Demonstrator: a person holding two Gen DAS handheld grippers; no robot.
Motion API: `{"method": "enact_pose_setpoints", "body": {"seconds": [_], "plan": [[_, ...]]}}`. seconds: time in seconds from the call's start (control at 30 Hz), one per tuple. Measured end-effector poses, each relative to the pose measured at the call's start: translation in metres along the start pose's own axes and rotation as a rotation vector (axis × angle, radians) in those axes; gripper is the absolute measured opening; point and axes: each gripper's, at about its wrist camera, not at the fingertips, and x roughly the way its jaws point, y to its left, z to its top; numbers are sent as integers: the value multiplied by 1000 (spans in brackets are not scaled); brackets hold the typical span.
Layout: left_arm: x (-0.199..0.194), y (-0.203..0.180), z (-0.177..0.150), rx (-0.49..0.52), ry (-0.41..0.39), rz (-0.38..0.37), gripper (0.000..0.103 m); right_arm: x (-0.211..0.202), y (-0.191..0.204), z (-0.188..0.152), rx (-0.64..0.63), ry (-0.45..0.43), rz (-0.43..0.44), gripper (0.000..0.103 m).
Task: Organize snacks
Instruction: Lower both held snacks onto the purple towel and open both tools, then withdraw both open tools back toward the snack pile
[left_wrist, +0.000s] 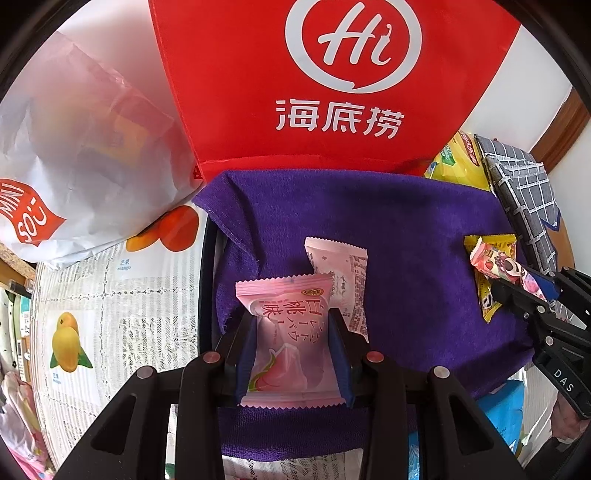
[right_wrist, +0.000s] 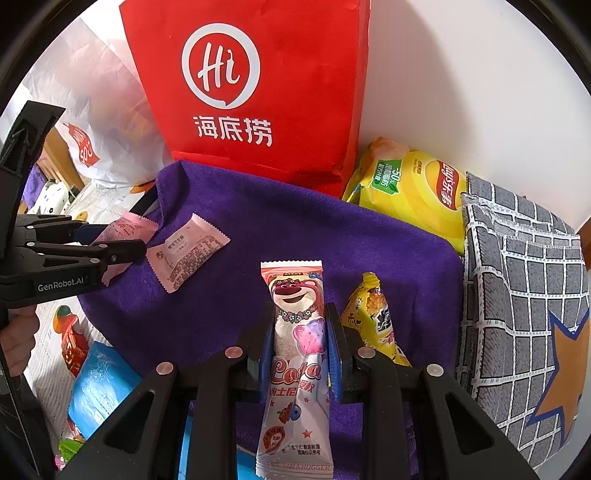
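Note:
My left gripper (left_wrist: 291, 325) is shut on a pink peach snack packet (left_wrist: 286, 350), held over the purple towel (left_wrist: 399, 229); it also shows in the right wrist view (right_wrist: 129, 243). A second pale pink packet (left_wrist: 341, 269) lies on the towel just behind it, also in the right wrist view (right_wrist: 186, 254). My right gripper (right_wrist: 300, 317) is shut on a long pink bear lollipop packet (right_wrist: 297, 354), seen in the left wrist view (left_wrist: 506, 267) at the right. A yellow snack packet (right_wrist: 373, 317) lies on the towel beside it.
A red Haidilao bag (left_wrist: 332, 85) stands behind the towel, a white Miniso bag (left_wrist: 74, 155) to its left. A yellow chip bag (right_wrist: 413, 188) and a grey checked cloth bag (right_wrist: 524, 295) sit at the right. A blue packet (right_wrist: 99, 387) lies at front left.

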Motion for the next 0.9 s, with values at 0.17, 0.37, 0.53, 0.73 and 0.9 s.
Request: {"method": "enact_pose_setpoints", "body": {"seconds": [0.17, 0.37, 0.53, 0.73, 0.9], "plan": [[0, -3, -1, 13, -1, 2, 36, -4, 4, -1, -17, -12, 5, 36], [-15, -4, 0, 8, -24, -31, 49, -20, 11, 1, -32, -56, 15, 44], [-42, -5, -3, 25, -79, -57, 56, -42, 16, 3, -17, -103, -6, 50], [-88, -5, -7, 29, -162, -71, 56, -74, 25, -5, 38, -159, -33, 51], [-115, -7, -23, 40, -192, -71, 56, -104, 31, -24, 64, -189, -58, 51]]}}
